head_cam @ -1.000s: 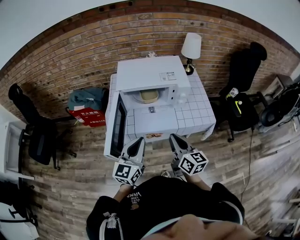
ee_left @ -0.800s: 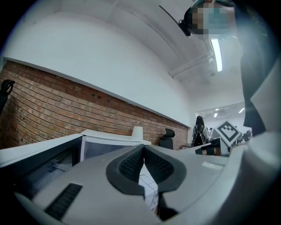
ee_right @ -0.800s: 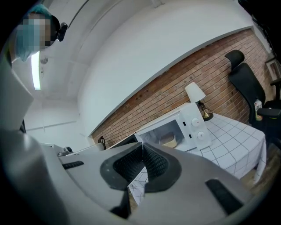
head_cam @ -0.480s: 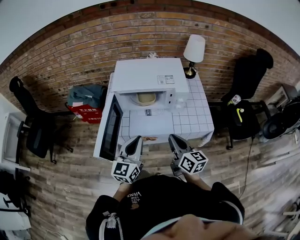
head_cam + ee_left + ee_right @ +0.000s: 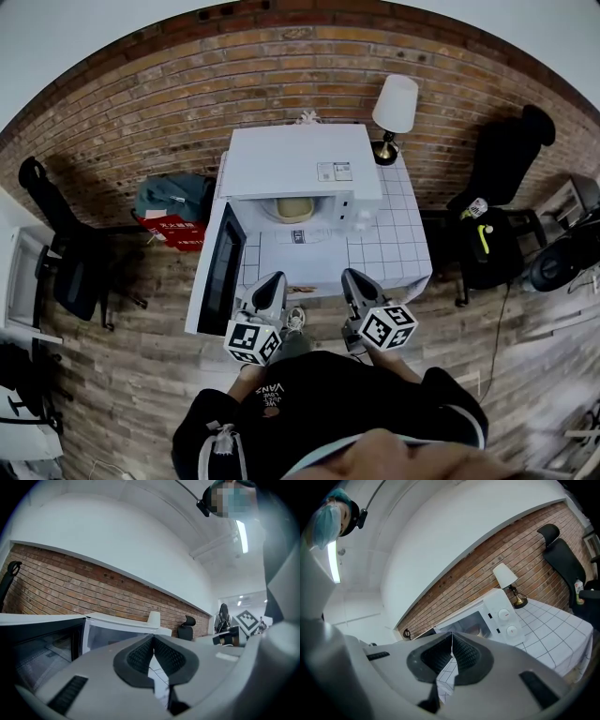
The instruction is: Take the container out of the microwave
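Note:
A white microwave stands on a white tiled table against the brick wall, its door swung wide open to the left. Inside the cavity sits a pale tan container. My left gripper and right gripper hover side by side just off the table's near edge, both shut and holding nothing. In the right gripper view the microwave and its two knobs lie ahead of the right gripper. The left gripper faces the door.
A table lamp stands right of the microwave. Black office chairs stand at the right and left. A teal bag and a red box lie on the wooden floor to the left.
The table and microwave have drawn closer to both grippers, which have moved forward together. The open door now reaches down beside my left gripper. Both stay shut.

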`<state>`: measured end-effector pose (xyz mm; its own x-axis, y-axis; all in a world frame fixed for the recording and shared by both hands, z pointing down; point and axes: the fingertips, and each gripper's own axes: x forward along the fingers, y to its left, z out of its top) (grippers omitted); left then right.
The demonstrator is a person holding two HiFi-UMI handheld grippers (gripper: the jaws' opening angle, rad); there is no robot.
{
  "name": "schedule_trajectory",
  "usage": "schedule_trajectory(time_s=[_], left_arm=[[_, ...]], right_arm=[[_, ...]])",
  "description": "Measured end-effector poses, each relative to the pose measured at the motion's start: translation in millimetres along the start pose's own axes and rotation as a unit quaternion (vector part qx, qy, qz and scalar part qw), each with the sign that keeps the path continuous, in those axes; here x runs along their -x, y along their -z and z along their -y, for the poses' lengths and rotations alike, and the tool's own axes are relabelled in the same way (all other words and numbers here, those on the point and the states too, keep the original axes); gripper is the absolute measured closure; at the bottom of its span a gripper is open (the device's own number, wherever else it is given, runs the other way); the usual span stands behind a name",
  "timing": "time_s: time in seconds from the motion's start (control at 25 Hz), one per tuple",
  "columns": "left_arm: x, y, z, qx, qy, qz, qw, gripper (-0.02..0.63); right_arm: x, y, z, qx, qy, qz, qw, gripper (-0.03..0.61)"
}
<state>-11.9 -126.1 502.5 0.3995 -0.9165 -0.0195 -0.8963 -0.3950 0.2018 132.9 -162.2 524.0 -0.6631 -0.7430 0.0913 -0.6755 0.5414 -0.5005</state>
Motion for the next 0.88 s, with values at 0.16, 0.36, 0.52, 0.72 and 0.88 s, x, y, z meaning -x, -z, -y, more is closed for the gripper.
schedule_trajectory(time_s=[0.16,0.36,0.52,0.72,0.88], left_arm=[[-23,0,-16,0.004,0.008,-0.005,0.9999,0.603],[-51,2,-36,0.010,0.018,-0.010,0.9997,0.603],[-69,0,-51,0.011,0.022,-0.012,0.9996,0.603],[-86,0,-67,0.011,0.023,-0.016,0.9995,0.603],[-96,2,-76,0.013,0.021,-0.018,0.9995,0.603]], right_arm=[[-22,-8,8,0.002,0.009,0.001,1.000,0.574],[-52,-15,15,0.006,0.015,-0.003,1.000,0.574],[-75,-18,21,0.005,0.017,-0.005,1.000,0.574],[-99,-18,27,0.001,0.016,-0.008,1.000,0.574],[-113,-16,31,0.002,0.018,-0.011,1.000,0.574]])
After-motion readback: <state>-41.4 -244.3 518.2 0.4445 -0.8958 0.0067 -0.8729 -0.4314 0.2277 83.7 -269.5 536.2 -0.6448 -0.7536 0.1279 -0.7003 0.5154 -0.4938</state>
